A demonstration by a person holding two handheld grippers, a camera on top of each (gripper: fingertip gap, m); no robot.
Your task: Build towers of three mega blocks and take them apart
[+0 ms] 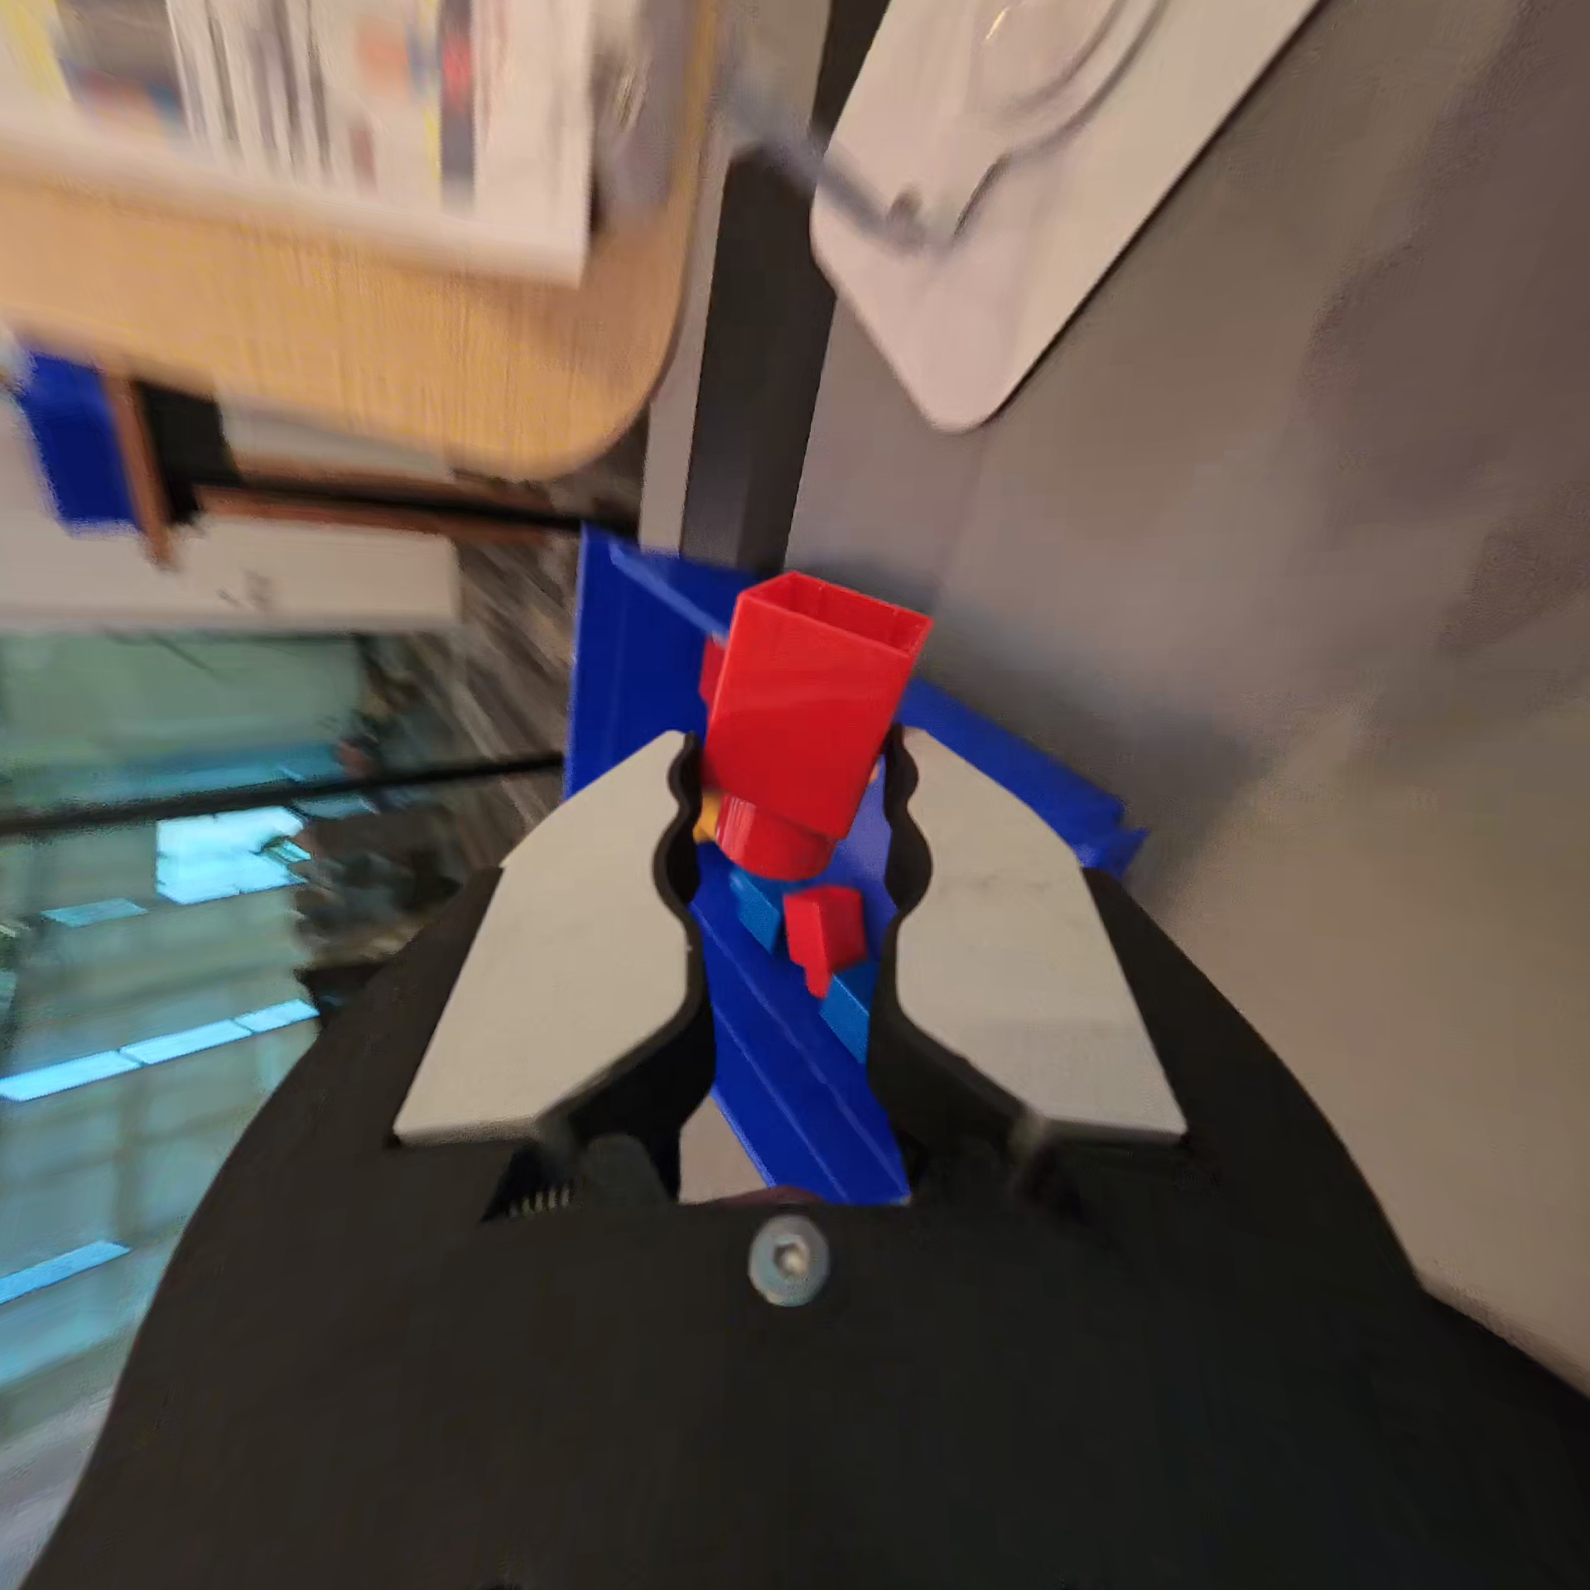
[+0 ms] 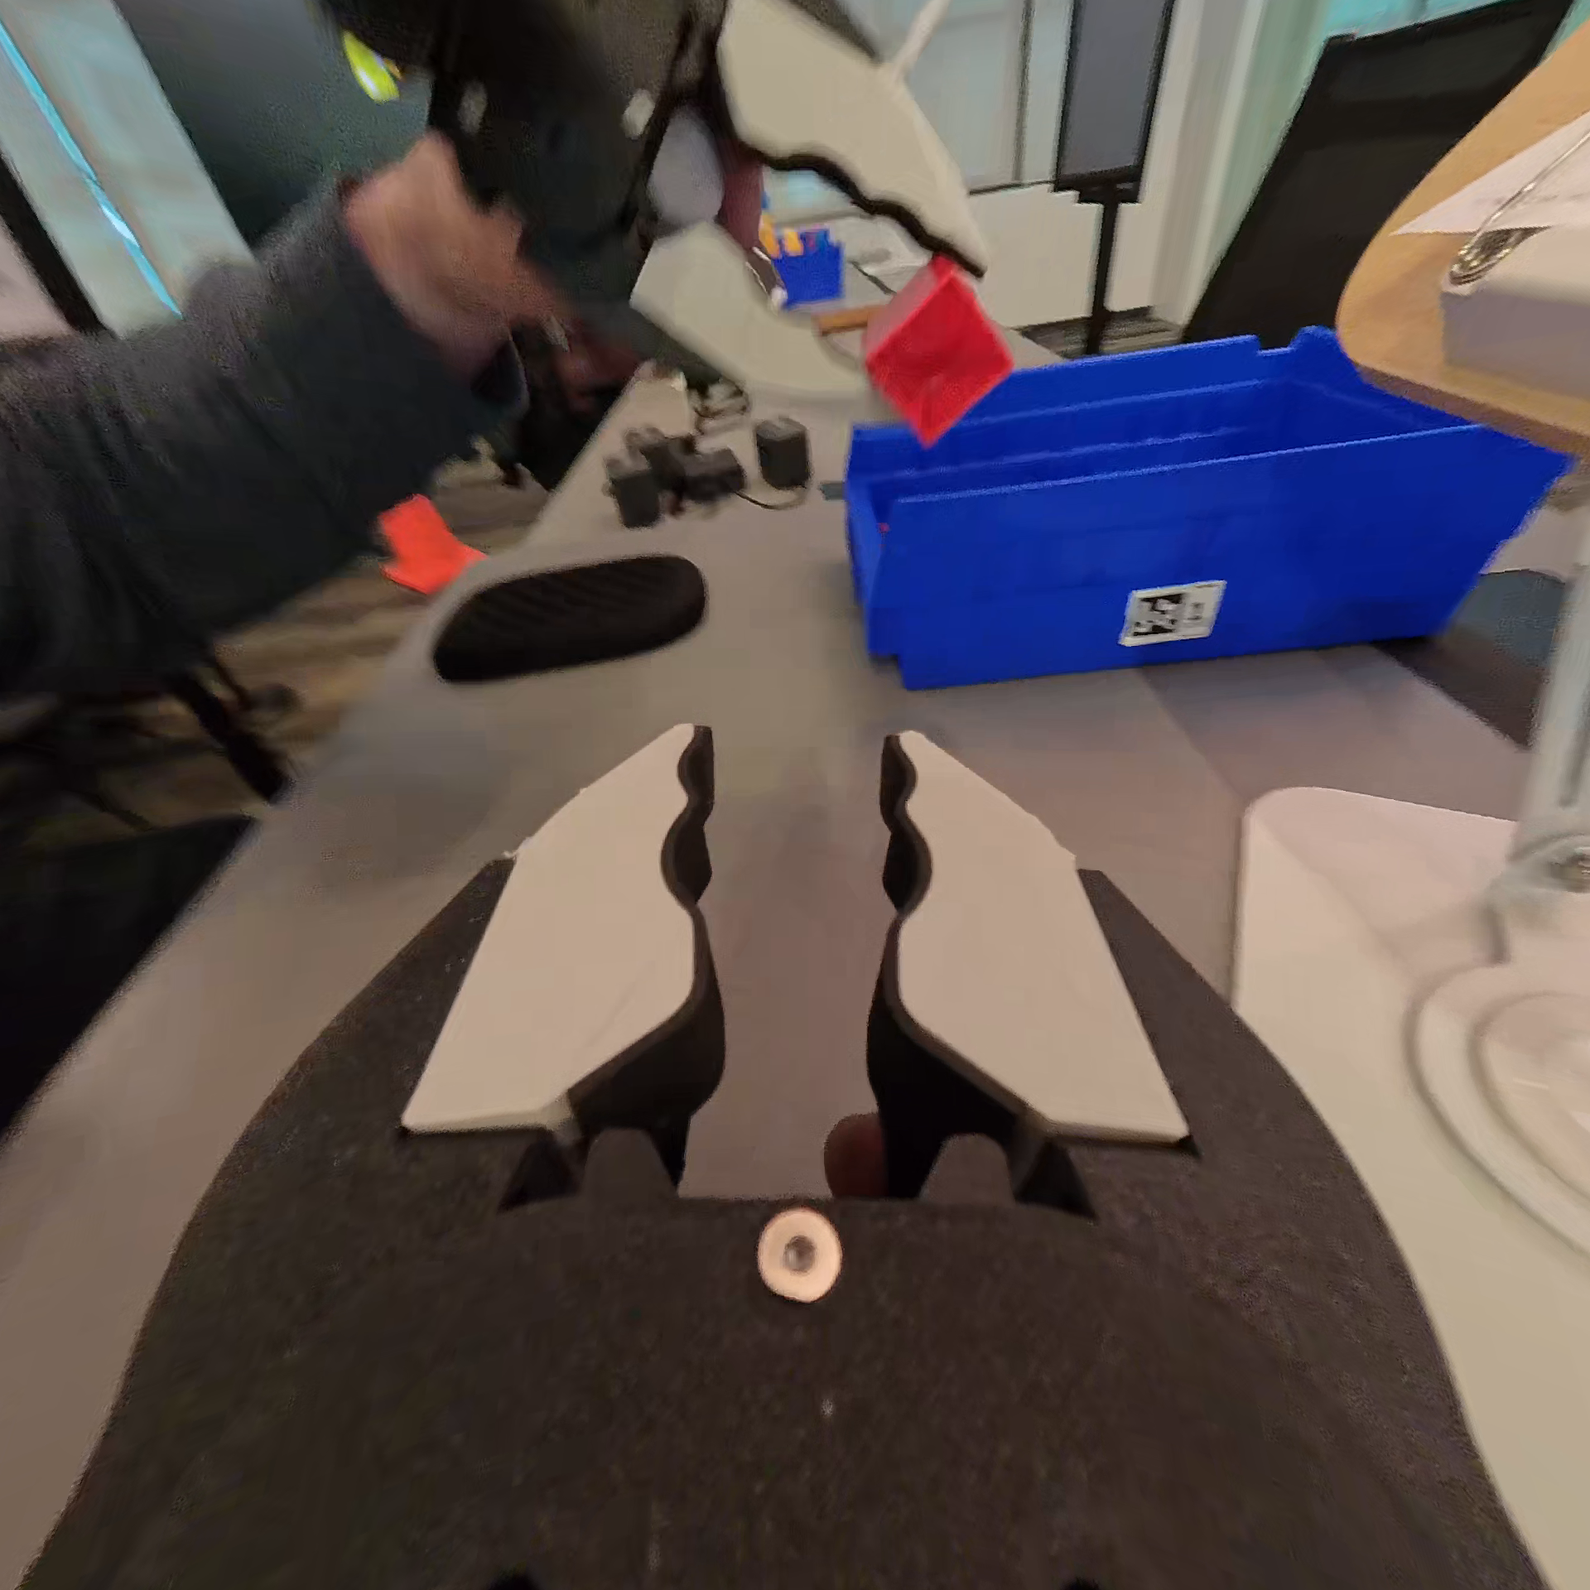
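In the left wrist view my left gripper [image 1: 791, 744] is shut on a red mega block [image 1: 804, 714], pinched at the fingertips with its stud towards the camera. It hangs over the open blue bin [image 1: 637, 654]. Inside the bin lie another red block [image 1: 826, 933] and blue blocks [image 1: 847, 1015]. The right wrist view shows the same red block [image 2: 938, 357] at the left gripper's tip, above the left end of the blue bin [image 2: 1032, 585]. My right gripper [image 2: 796, 757] is open and empty, low over the grey table [image 2: 774, 688] in front of the bin.
A black oval pad [image 2: 568, 615] and several black adapters [image 2: 688, 473] lie left of the bin. A white mat [image 2: 1342, 929] with a clear stand is at the right. A wooden tabletop [image 2: 1420, 292] overhangs the bin's right end. A person's dark sleeve [image 2: 215, 447] reaches in from the left.
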